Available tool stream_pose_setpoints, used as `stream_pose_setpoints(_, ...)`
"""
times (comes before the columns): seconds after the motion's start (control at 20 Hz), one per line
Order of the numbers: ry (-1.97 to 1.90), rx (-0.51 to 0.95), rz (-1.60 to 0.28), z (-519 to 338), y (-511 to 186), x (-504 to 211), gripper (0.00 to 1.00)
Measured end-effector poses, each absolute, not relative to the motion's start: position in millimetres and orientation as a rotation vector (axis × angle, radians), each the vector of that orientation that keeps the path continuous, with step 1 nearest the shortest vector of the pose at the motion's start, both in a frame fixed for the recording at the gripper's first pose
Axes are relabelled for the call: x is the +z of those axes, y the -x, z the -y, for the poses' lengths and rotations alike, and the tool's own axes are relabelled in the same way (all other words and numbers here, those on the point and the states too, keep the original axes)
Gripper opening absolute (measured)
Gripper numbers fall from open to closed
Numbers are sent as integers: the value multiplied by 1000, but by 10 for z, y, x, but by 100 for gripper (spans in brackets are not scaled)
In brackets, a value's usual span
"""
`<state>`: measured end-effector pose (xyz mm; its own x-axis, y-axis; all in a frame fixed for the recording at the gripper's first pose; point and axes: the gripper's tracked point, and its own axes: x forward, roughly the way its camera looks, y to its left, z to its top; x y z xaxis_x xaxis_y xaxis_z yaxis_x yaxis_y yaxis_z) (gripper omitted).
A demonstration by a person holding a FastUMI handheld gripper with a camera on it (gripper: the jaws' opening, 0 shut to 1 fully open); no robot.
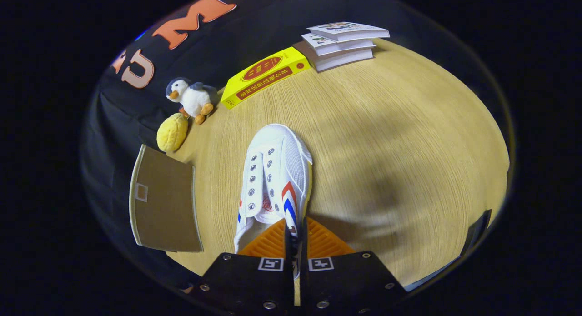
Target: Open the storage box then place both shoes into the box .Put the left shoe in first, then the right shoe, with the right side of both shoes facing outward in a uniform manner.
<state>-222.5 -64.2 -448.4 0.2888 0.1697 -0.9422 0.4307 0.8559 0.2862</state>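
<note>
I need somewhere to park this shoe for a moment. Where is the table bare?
The gripper is shut on the white shoe. Bare table lies right of it, below the book stack. Crowded: penguin toy, yellow ball, brown box.

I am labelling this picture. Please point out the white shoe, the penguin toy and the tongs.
white shoe [277,147]: gripper view, on the toe cap.
penguin toy [194,99]: gripper view, on its white belly.
tongs [295,236]: gripper view, midway between the tips, which pinch the shoe's side.
</note>
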Motion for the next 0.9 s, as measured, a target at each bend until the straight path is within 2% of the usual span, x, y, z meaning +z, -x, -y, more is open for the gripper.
stream_pose_setpoints(0.5,-626,-62,-1117,-23,1361,-3561,5)
stream_pose_setpoints(0.9,-576,91,-1097,-867,979,-3024,5)
